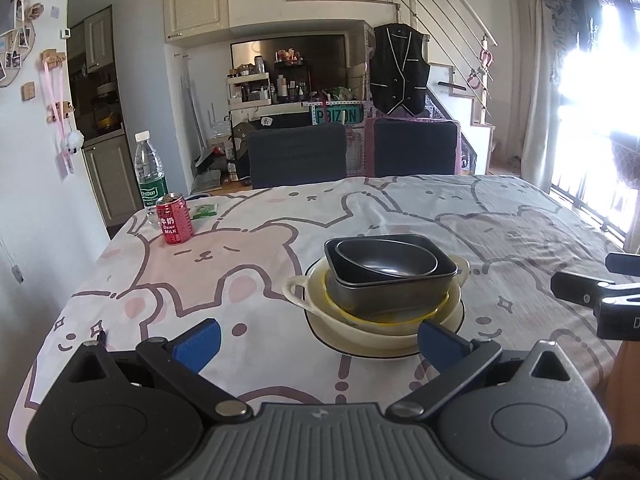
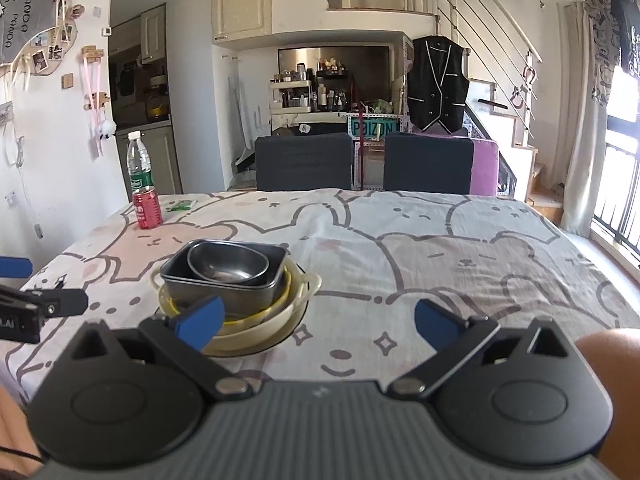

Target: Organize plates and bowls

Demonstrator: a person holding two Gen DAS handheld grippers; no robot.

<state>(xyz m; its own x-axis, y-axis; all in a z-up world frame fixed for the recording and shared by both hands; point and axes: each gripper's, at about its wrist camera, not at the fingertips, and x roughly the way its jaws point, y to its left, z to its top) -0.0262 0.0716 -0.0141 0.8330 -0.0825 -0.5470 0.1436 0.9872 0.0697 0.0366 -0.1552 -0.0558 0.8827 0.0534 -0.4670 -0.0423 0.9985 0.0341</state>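
Note:
A stack of dishes stands near the table's front middle. A dark oval bowl (image 1: 386,262) sits inside a dark rectangular pan (image 1: 390,290), on a yellow-rimmed bowl (image 1: 384,314), a cream two-handled dish (image 1: 294,288) and a white plate (image 1: 360,344). The same stack shows in the right wrist view: oval bowl (image 2: 228,264), pan (image 2: 224,294), cream dish (image 2: 308,286). My left gripper (image 1: 318,338) is open and empty, just in front of the stack. My right gripper (image 2: 316,320) is open and empty, to the stack's right.
A red milk can (image 1: 175,219) and a water bottle (image 1: 150,170) stand at the table's far left corner, with a green packet (image 1: 204,210) beside them. Two dark chairs (image 1: 296,154) face the far edge. The bear-print cloth (image 1: 500,216) covers the table.

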